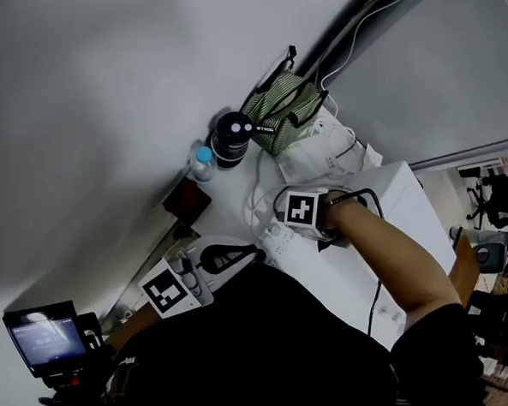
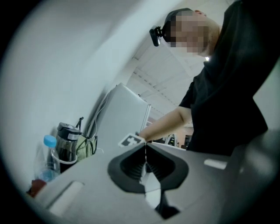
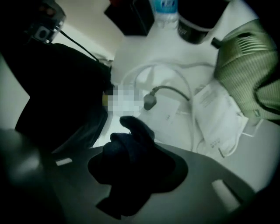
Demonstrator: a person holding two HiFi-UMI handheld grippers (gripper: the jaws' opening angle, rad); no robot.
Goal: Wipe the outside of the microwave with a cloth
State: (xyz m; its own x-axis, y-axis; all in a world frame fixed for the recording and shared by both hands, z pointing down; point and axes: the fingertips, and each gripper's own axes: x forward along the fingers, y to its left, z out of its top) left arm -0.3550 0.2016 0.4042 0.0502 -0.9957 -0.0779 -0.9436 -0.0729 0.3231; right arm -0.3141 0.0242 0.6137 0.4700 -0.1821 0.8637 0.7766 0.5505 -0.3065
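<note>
The dark cloth [image 3: 131, 146] sits bunched in your right tool [image 3: 138, 168], whose jaws are clamped on it, and one fold pokes out past the tips. You hold it over the middle of the white counter [image 1: 391, 206]. Just beyond the cloth a grey plug [image 3: 150, 103] lies inside a loop of white cable [image 3: 175, 72], with a pack of white face masks [image 3: 221, 120] to its right. Farther off stand a green striped bag [image 1: 285, 114], a black tumbler [image 1: 232, 139] and a water bottle [image 1: 201, 162] in a row along the far wall, and a dark box [image 1: 187, 202] lies left of the bottle. Your left tool [image 2: 145, 162] is near you on the left, well apart from the cloth, its jaws pressed together on nothing
</note>
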